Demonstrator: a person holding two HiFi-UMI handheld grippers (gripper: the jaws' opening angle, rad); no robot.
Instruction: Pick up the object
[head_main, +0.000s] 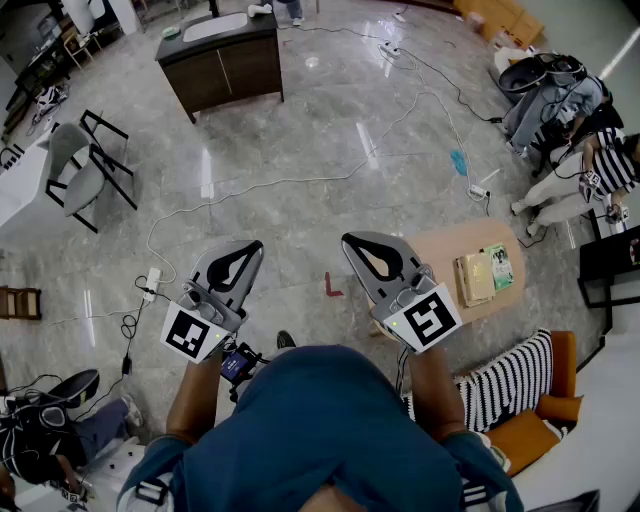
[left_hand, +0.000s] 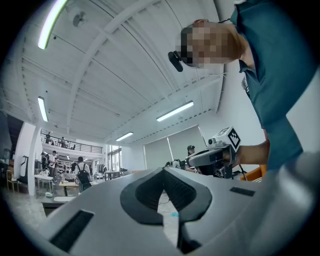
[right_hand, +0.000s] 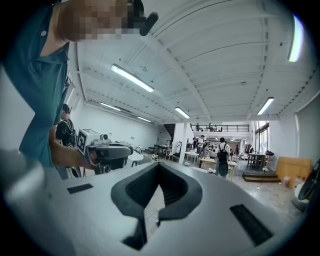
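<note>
The left gripper (head_main: 252, 247) and right gripper (head_main: 350, 241) are both closed on nothing and held level above the floor (head_main: 320, 130). The likely object, a tan book (head_main: 473, 279) with a green booklet (head_main: 500, 266) beside it, lies on the low wooden table (head_main: 440, 250) just right of the right gripper. If the jaws stay closed and level on approach, they would probably shove the flat book across the top or off the edge, and which item is meant is unclear.

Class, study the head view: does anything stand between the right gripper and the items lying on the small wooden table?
Nothing visible does. The right gripper, shut and empty, hangs beside the table; only bare tabletop separates it from the items.
</note>
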